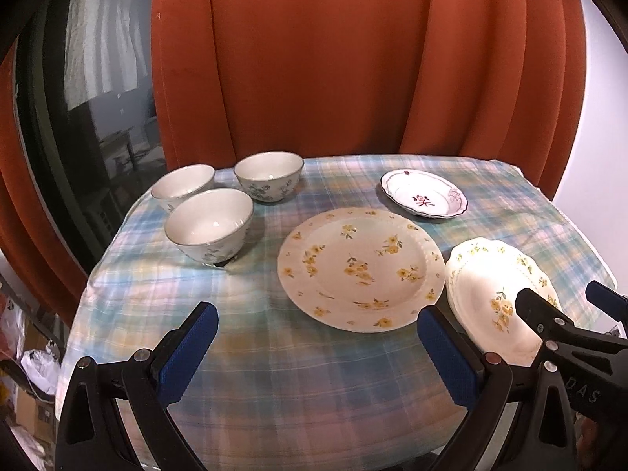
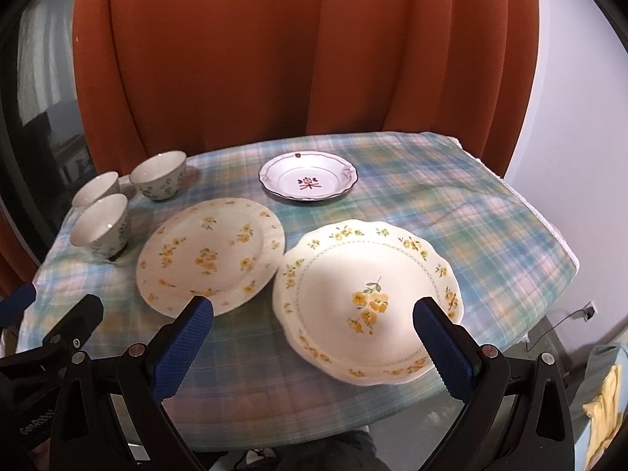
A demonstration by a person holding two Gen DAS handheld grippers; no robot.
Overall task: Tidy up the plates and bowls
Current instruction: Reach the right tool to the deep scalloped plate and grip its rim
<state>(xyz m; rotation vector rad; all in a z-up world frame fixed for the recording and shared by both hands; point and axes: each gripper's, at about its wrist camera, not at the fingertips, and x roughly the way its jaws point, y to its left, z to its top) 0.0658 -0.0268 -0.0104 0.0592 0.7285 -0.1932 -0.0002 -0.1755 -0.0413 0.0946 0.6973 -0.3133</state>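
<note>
on the plaid cloth | scalloped plate (image 2: 365, 302) lies straight ahead of our right gripper (image 2: 314, 337), nearer than left gripper (image 1: 318, 347) | both gaping, empty

Left hand-held gripper (image 1: 316, 343) and right hand-held gripper (image 2: 312, 339) both gape wide.

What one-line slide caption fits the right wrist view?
Open right gripper hovering above scalloped plate, beside flat floral plate and three bowls.

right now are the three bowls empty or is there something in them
Empty. All three bowls stand upright on the plaid tablecloth, and the left wrist view shows only bare white insides.
</note>
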